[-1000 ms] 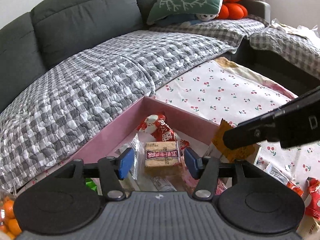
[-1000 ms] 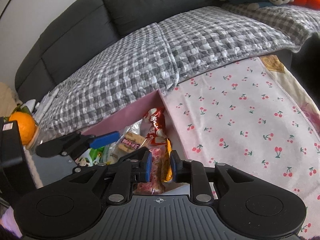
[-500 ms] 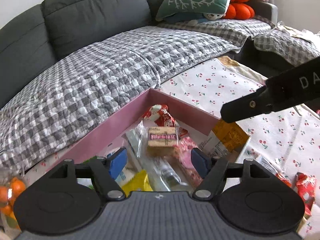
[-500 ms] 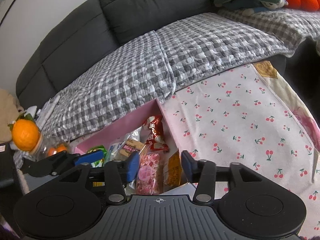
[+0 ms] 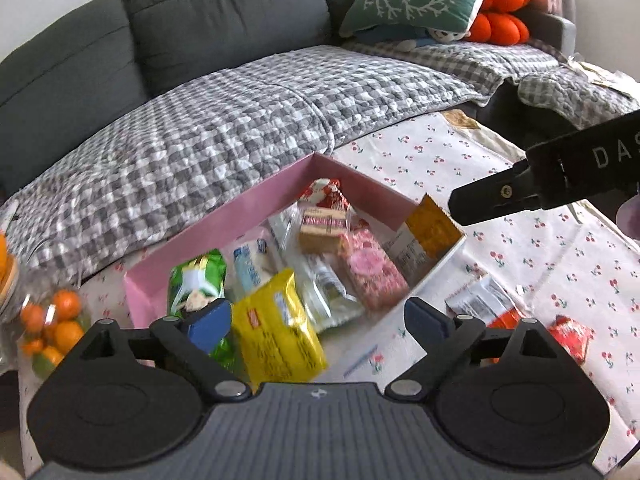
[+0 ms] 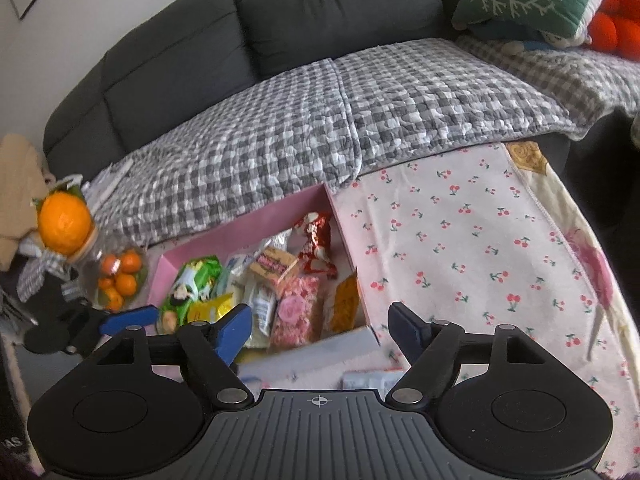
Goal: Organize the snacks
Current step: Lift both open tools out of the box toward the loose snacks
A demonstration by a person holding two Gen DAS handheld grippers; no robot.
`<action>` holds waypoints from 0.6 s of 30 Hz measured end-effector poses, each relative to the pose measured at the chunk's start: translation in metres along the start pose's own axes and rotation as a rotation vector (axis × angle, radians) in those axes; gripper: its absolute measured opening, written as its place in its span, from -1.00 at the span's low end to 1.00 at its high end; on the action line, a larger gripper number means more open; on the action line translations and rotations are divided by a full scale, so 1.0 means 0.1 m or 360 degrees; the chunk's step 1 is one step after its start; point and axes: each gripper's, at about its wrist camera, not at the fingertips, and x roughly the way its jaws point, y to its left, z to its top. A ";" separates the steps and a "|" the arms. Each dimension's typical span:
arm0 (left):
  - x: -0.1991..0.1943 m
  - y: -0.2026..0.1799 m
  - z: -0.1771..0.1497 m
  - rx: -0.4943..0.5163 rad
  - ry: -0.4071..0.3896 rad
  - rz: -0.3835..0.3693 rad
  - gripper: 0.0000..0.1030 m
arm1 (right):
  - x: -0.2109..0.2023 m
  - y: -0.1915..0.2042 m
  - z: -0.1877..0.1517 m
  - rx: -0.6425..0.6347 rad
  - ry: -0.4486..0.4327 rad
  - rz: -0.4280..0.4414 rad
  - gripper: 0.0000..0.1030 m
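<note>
Both tools sit above the pink box (image 5: 224,224) on the cherry-print cloth (image 6: 460,240). The left gripper (image 5: 318,320) and right gripper (image 6: 320,324) have just been opening — jaws now wide, nothing between the pads of either. The box holds the sorted snacks: brown biscuit pack (image 5: 322,228), pink packet (image 5: 372,276), orange sachet (image 5: 430,230), yellow packet (image 5: 278,324). Step in hand looks like release after a drop-off. Loose wrappers (image 5: 568,336) lie outside the box on the cloth — the next move likely calls for closing on one of those.
</note>
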 end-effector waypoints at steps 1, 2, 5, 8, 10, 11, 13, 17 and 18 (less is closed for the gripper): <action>-0.03 -0.01 -0.02 -0.0006 0.0004 0.0011 0.85 | -0.02 0.01 -0.02 -0.0014 0.0003 -0.0004 0.57; -0.06 -0.02 -0.04 -0.0016 0.0010 0.0022 0.88 | -0.05 0.01 -0.04 -0.0029 0.0004 -0.0006 0.59; -0.14 -0.04 -0.12 -0.0057 0.0032 0.0049 0.91 | -0.11 0.05 -0.10 -0.0083 0.0013 -0.0009 0.64; -0.22 -0.04 -0.19 -0.0112 0.0063 0.0074 0.96 | -0.16 0.08 -0.17 -0.0132 0.0024 -0.0016 0.72; -0.27 -0.03 -0.24 -0.0153 0.0084 0.0091 0.98 | -0.19 0.10 -0.21 -0.0169 0.0033 -0.0023 0.74; -0.30 -0.03 -0.26 -0.0169 0.0096 0.0095 0.98 | -0.21 0.11 -0.24 -0.0191 0.0040 -0.0026 0.74; -0.33 -0.02 -0.31 -0.0201 0.0135 0.0105 0.98 | -0.24 0.14 -0.29 -0.0230 0.0045 -0.0031 0.77; -0.40 -0.04 -0.40 -0.0246 0.0211 0.0133 0.98 | -0.28 0.18 -0.42 -0.0291 0.0070 -0.0043 0.81; -0.42 -0.04 -0.43 -0.0256 0.0229 0.0137 0.98 | -0.29 0.19 -0.46 -0.0308 0.0079 -0.0044 0.81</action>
